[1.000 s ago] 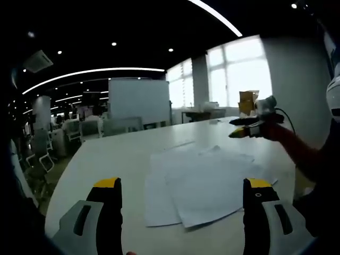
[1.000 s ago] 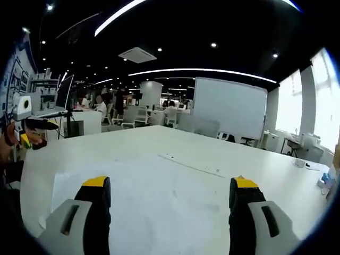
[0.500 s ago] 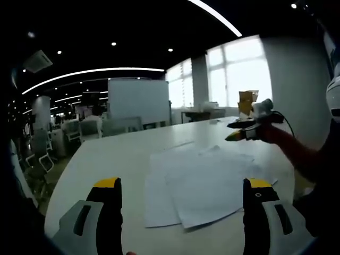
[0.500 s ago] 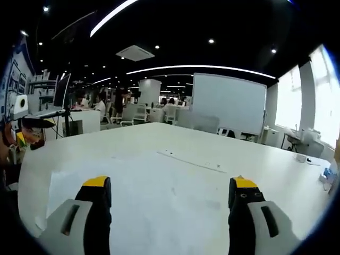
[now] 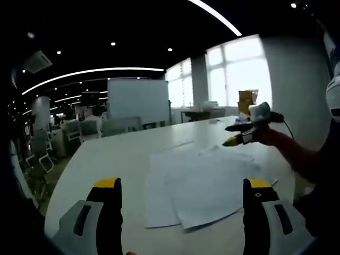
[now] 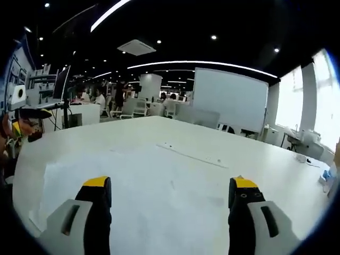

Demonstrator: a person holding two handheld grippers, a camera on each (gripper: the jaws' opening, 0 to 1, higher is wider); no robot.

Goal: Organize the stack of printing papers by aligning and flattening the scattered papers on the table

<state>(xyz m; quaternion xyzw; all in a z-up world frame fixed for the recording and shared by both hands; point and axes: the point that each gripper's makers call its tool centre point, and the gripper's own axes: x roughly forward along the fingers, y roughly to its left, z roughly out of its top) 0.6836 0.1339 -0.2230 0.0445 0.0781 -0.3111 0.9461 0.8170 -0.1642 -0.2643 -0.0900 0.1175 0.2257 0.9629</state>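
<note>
Jaws spread wide on left gripper (image 5: 180,199), holding nothing, above flat white papers (image 5: 204,183) fanned loosely on smooth white desk (image 5: 106,159); right gripper (image 5: 239,139) hovering over their far edge. In right gripper view, right gripper (image 6: 169,197) jaws likewise apart, empty, over papers (image 6: 74,175).

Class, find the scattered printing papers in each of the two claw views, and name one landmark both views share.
Left gripper view: the printing papers lie fanned on the table, centre to lower right, between that view's own jaws.
Right gripper view: the printing papers show pale at lower left, behind the left jaw.
Shared landmark: the large whiteboard beyond the table.
</note>
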